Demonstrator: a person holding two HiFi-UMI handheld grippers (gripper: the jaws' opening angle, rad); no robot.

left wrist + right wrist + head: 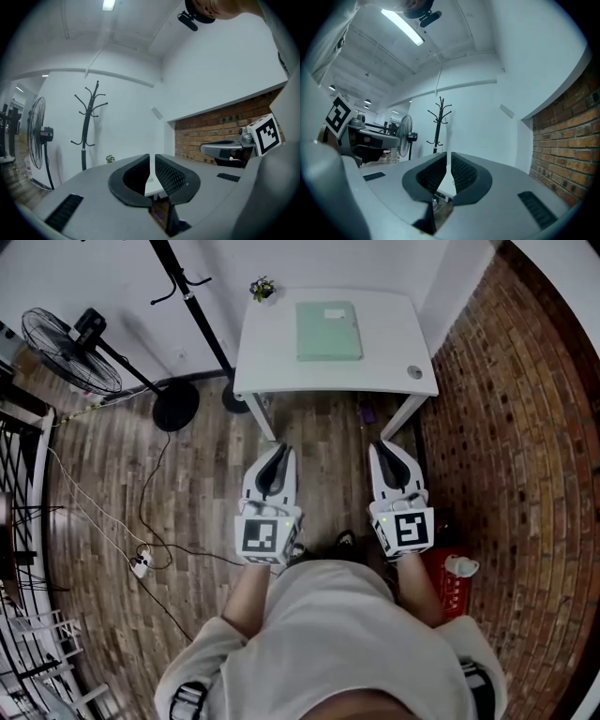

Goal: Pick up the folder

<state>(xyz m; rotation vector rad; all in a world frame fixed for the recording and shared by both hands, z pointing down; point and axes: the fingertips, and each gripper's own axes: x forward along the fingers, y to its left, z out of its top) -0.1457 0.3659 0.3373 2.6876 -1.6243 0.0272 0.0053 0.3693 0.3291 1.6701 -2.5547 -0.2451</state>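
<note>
A pale green folder (329,331) lies flat on the white table (272,362) ahead of me, toward its far middle. My left gripper (280,447) and right gripper (383,446) hover side by side over the wooden floor, short of the table's near edge, both pointing level at it. Each is shut with nothing between its jaws. In the left gripper view the left gripper (152,159) shows its jaws nearly touching, with a strip of the white table (152,185) behind them. The right gripper (448,159) looks the same in its own view.
A small potted plant (262,288) stands at the table's far left corner and a small round object (414,372) near its right front. A coat stand (192,315) and a floor fan (70,348) stand left of the table. Cables (141,521) cross the floor; a brick wall (525,456) runs along the right.
</note>
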